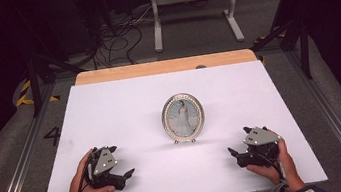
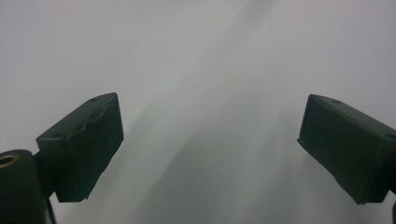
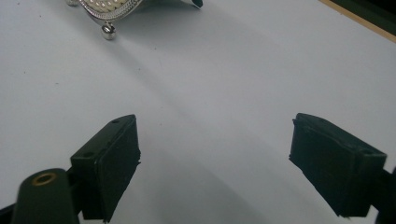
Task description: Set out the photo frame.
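The frame stands upright in the middle of the high view, on the white table, with its oval front facing the person. The left gripper rests at the lower left of this view and the right gripper at the lower right, both well apart from the frame. The jaws of each gripper are spread wide and hold nothing; in both gripper views there is just bare table between them. In the right gripper view the frame's foot appears at the upper left. I judge that the work is at its very beginning: nobody has touched the frame, and the reach, the grasp and the move are all left.
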Available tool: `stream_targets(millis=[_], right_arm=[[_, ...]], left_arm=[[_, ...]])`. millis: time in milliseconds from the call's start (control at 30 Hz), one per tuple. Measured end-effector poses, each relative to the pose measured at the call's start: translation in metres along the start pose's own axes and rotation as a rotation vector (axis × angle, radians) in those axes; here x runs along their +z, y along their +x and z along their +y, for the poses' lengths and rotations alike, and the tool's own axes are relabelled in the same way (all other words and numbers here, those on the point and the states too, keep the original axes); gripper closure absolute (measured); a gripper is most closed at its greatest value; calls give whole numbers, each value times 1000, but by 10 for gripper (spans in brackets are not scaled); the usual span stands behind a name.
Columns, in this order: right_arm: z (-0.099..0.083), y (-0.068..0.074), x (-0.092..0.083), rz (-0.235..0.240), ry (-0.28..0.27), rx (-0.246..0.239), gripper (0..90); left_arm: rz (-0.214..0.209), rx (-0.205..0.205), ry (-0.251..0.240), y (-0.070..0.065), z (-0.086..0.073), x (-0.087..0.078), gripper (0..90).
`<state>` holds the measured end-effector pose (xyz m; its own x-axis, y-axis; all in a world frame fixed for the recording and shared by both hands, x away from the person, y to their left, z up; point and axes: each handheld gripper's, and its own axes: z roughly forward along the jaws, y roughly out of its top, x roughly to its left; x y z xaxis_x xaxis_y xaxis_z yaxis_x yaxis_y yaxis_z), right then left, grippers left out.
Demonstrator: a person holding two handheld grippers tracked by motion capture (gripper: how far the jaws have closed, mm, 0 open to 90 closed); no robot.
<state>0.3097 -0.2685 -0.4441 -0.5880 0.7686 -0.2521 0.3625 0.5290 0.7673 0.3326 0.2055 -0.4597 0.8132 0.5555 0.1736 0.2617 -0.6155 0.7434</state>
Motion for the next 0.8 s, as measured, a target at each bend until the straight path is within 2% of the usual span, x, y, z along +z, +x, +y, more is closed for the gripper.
stream_targets(millis=[67, 267, 400, 600, 800], right_arm=[[-1, 0, -1, 2, -1, 2, 156], [-9, -2, -6, 8, -13, 22, 154], [-13, -2, -10, 13, -32, 40, 154], [-18, -3, -16, 20, -66, 65, 152], [-21, -6, -19, 17, -79, 83, 152]], left_arm=[[0, -3, -2, 0, -1, -1, 70], [-17, -68, -37, 3, -8, -8, 72], [-3, -94, -60, 5, -12, -14, 74], [-1, -111, -100, 3, -17, -23, 73], [-3, -123, -107, 5, -22, -27, 72]])
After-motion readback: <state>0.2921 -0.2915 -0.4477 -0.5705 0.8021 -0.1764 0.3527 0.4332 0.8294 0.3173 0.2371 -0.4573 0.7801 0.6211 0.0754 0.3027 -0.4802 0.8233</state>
